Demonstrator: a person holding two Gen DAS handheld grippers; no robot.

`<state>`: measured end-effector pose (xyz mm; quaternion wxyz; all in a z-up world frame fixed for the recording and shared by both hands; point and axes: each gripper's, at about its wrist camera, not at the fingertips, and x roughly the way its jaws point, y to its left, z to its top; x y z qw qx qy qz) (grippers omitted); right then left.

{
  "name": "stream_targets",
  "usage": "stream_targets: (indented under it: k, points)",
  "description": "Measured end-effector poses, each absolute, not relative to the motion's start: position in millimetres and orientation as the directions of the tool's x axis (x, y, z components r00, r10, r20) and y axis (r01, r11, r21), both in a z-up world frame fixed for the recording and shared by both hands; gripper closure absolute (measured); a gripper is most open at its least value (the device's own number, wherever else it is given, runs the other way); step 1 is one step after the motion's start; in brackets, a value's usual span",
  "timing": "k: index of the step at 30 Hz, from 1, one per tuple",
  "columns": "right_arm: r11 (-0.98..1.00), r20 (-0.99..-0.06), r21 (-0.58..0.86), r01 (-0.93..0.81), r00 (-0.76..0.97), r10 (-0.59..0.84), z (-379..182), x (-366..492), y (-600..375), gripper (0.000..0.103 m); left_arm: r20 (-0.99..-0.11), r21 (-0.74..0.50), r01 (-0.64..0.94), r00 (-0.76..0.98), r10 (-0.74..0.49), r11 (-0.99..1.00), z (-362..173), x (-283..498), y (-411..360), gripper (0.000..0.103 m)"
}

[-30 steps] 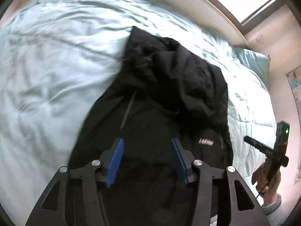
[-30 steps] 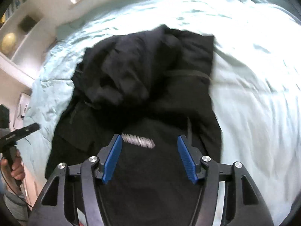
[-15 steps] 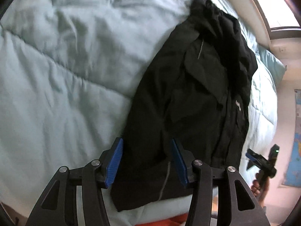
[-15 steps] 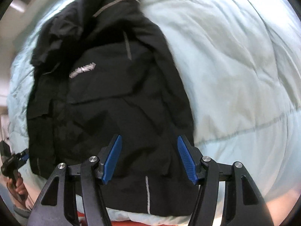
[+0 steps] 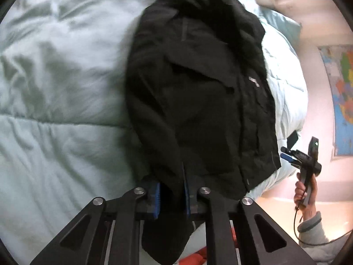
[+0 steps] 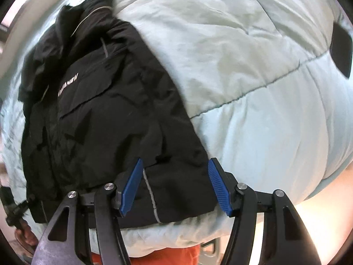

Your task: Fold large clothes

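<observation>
Lying centre frame on a pale bed (image 6: 253,66), a black jacket (image 5: 198,99) looks barely folded. Left gripper (image 5: 171,195) fingers pinch its hem; right gripper (image 6: 175,187) fingers gape wide above the hem.

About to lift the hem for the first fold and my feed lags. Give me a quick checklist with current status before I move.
1. Left gripper has cloth: ok, jaws shut on the hem of the black hooded jacket.
2. Right gripper has cloth: not ok, jaws open, straddling the hem.
3. Jacket lies on the pale green quilted duvet: ok, hem at the bed's near edge.
4. Sleeves tucked in: cannot tell.
5. Duvet caught in left jaws: cannot tell.
</observation>
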<state>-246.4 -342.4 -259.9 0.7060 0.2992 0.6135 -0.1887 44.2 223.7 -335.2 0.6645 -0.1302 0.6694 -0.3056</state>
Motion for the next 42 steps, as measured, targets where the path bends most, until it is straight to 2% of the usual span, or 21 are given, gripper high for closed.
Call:
stream_targets:
  k: [3, 6, 7, 8, 9, 10, 11, 13, 16, 19, 20, 23, 25, 27, 30, 31, 32, 33, 35, 39, 42]
  points:
    - [0.751, -0.979, 0.204, 0.628, 0.15, 0.14, -276, -244, -351, 0.038, -0.788, -0.616, 0.147, -0.106, -0.607, 0.774, -344, 48, 227, 0.085]
    - [0.772, -0.979, 0.202, 0.602, 0.121, 0.162, -288, -240, -351, 0.038, -0.793, -0.607, 0.072, -0.112, -0.598, 0.791, -357, 45, 232, 0.071]
    - [0.778, -0.979, 0.204, 0.595, 0.12, 0.165, -288, -240, -351, 0.041, -0.796, -0.603, 0.067, -0.114, -0.594, 0.795, -359, 45, 234, 0.07]
    - [0.784, -0.975, 0.222, 0.58, 0.125, 0.183, -286, -242, -351, 0.046, -0.795, -0.602, 0.047, -0.127, -0.593, 0.797, -364, 40, 234, 0.07]
    - [0.791, -0.971, 0.237, 0.564, 0.13, 0.199, -283, -242, -350, 0.059, -0.795, -0.601, 0.037, -0.127, -0.593, 0.798, -366, 36, 235, 0.072]
    - [0.806, -0.968, 0.25, 0.537, 0.132, 0.212, -279, -243, -348, 0.065, -0.796, -0.602, 0.038, -0.111, -0.595, 0.798, -364, 33, 233, 0.073]
    - [0.814, -0.966, 0.26, 0.519, 0.137, 0.221, -275, -244, -346, 0.066, -0.785, -0.619, 0.056, -0.075, -0.615, 0.784, -355, 28, 231, 0.074]
    - [0.819, -0.939, 0.343, 0.459, 0.19, 0.287, -259, -245, -342, 0.069, -0.735, -0.678, 0.065, -0.033, -0.677, 0.732, -337, 23, 229, 0.083]
    - [0.78, -0.887, 0.462, 0.423, 0.235, 0.398, -251, -242, -343, 0.068, -0.646, -0.763, 0.021, 0.006, -0.764, 0.646, -326, 22, 227, 0.082]
    - [0.78, -0.901, 0.429, 0.455, 0.161, 0.403, -274, -238, -348, 0.059, -0.711, -0.703, 0.012, -0.011, -0.703, 0.711, -336, 20, 217, 0.08]
    - [0.787, -0.91, 0.408, 0.463, 0.134, 0.392, -281, -237, -350, 0.059, -0.732, -0.681, -0.005, -0.024, -0.681, 0.732, -343, 18, 214, 0.079]
    - [0.782, -0.904, 0.413, 0.467, 0.104, 0.415, -296, -236, -354, 0.052, -0.753, -0.656, -0.046, -0.027, -0.658, 0.753, -352, 11, 211, 0.068]
    - [0.783, -0.899, 0.419, 0.46, 0.089, 0.429, -301, -232, -354, 0.043, -0.771, -0.635, -0.058, -0.021, -0.637, 0.77, -356, 11, 216, 0.061]
    - [0.77, -0.883, 0.447, 0.455, 0.086, 0.462, -302, -230, -353, 0.039, -0.783, -0.618, -0.087, -0.023, -0.622, 0.781, -362, 8, 218, 0.061]
    - [0.796, -0.887, 0.446, 0.409, 0.082, 0.454, -293, -230, -348, 0.04, -0.791, -0.607, -0.107, -0.015, -0.611, 0.788, -365, 8, 217, 0.061]
    - [0.811, -0.895, 0.433, 0.394, 0.081, 0.439, -289, -230, -347, 0.051, -0.799, -0.597, -0.1, -0.013, -0.601, 0.796, -364, 8, 216, 0.068]
    - [0.825, -0.902, 0.422, 0.376, 0.081, 0.424, -285, -231, -346, 0.064, -0.812, -0.582, -0.081, -0.009, -0.584, 0.809, -361, 8, 214, 0.078]
    - [0.836, -0.908, 0.413, 0.361, 0.086, 0.411, -281, -232, -345, 0.083, -0.814, -0.579, -0.058, -0.004, -0.58, 0.813, -357, 9, 211, 0.095]
    - [0.83, -0.902, 0.43, 0.355, 0.126, 0.414, -272, -231, -346, 0.085, -0.794, -0.608, -0.046, 0.019, -0.608, 0.792, -347, 11, 210, 0.095]
    - [0.822, -0.881, 0.471, 0.319, 0.213, 0.422, -242, -216, -354, 0.087, -0.678, -0.731, -0.008, 0.115, -0.726, 0.682, -306, 26, 208, 0.095]
    - [0.816, -0.857, 0.505, 0.281, 0.277, 0.435, -216, -191, -361, 0.088, -0.622, -0.77, 0.032, 0.184, -0.761, 0.637, -276, 48, 201, 0.094]
